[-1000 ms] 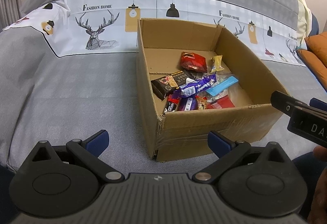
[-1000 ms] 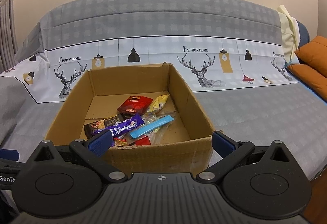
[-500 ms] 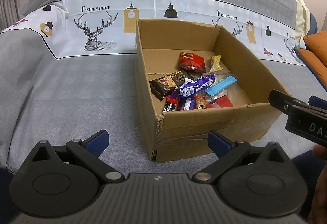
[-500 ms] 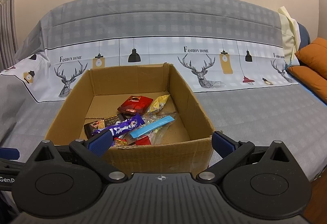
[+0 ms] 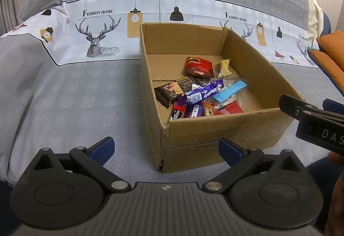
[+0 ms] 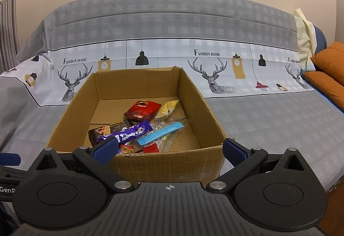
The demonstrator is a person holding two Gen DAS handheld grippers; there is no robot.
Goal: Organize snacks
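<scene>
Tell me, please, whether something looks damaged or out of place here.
The cardboard box is torn at its near left corner, with a frayed, split edge. The snacks lie jumbled inside it.

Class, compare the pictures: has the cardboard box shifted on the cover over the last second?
No. In the right wrist view the cardboard box keeps its back wall right under the black lamp print.

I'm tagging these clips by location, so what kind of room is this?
Probably a home living room or bedroom: a sofa or bed under a grey "Fashion Home" deer-print cover, orange cushions, and a cardboard box of snacks on it.
</scene>
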